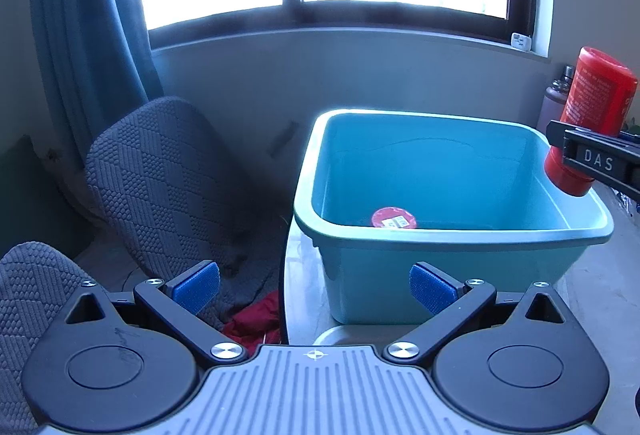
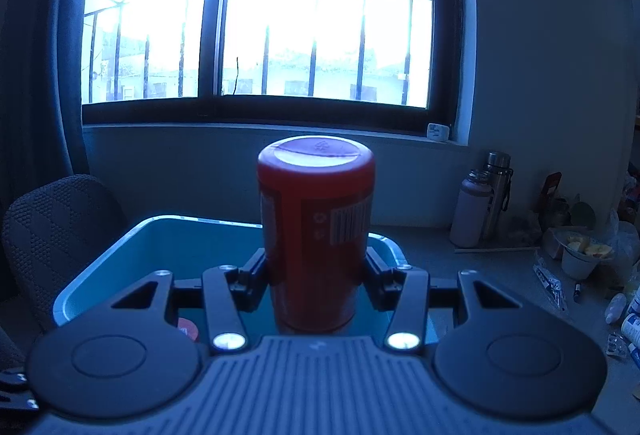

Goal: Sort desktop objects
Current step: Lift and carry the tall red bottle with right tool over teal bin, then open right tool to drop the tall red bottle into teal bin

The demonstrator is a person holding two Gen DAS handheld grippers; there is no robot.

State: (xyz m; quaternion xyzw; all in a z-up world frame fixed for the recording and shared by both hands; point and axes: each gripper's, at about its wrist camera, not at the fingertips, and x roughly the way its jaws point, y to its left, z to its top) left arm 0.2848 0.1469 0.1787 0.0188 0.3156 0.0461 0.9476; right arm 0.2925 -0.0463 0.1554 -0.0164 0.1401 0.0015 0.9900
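A teal plastic tub [image 1: 448,267] stands on the table, and it also shows in the right wrist view [image 2: 96,259]. A small round red object [image 1: 394,218] lies on its floor. My right gripper [image 2: 316,275] is shut on a tall red canister [image 2: 316,231] and holds it upright above the tub's right rim; the canister also shows in the left wrist view [image 1: 592,123]. My left gripper [image 1: 314,287] is open and empty, in front of the tub's near wall.
Grey padded chairs [image 1: 160,187] stand left of the table, with red cloth [image 1: 256,323] below. Two flasks [image 2: 480,203], a bowl of food [image 2: 584,255] and small packets lie on the table at the right. A window fills the back wall.
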